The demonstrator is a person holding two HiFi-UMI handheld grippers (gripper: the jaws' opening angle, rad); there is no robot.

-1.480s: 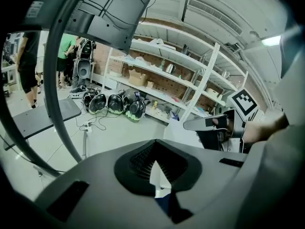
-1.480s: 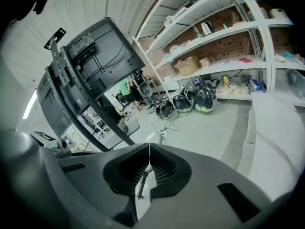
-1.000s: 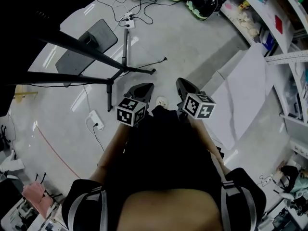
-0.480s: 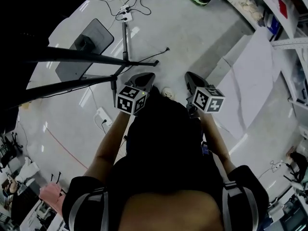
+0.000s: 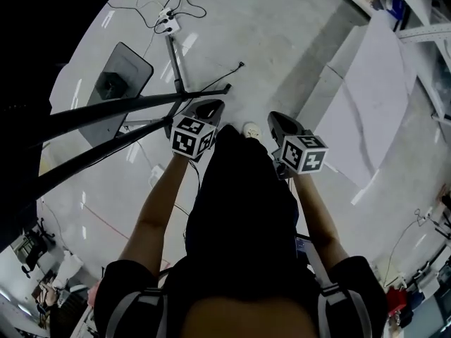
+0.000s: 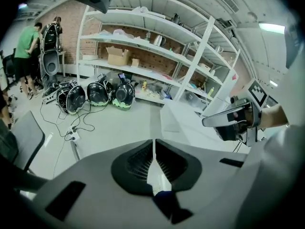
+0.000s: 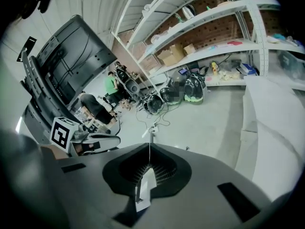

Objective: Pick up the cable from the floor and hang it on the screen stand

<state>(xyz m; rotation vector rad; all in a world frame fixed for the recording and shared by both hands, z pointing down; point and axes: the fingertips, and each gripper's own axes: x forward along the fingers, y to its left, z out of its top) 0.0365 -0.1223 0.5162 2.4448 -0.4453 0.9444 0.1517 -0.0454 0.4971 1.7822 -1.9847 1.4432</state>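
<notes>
In the head view a thin black cable (image 5: 220,76) lies on the grey floor, its plug end near the screen stand's tripod legs (image 5: 176,90). The stand's dark bars cross the left side, with a flat base plate (image 5: 116,83) beyond. My left gripper (image 5: 211,108) hovers above the tripod foot, shut and empty. My right gripper (image 5: 275,120) is beside it, also shut with nothing held. In the left gripper view the left gripper (image 6: 153,143) has its jaws closed together. The right gripper (image 7: 149,146) looks the same in its own view, with the screen's back (image 7: 71,61) at upper left.
A white power strip (image 5: 165,23) with tangled leads lies farther out. Large white boards (image 5: 366,111) rest on the floor at right. Shelving (image 6: 157,46) with dark helmets (image 6: 97,93) below lines the far wall. A person in green (image 6: 24,46) stands at far left.
The stand, cable and power strip have slid upward and left in the head view as I moved closer. Both grippers stay shut, empty and side by side.
</notes>
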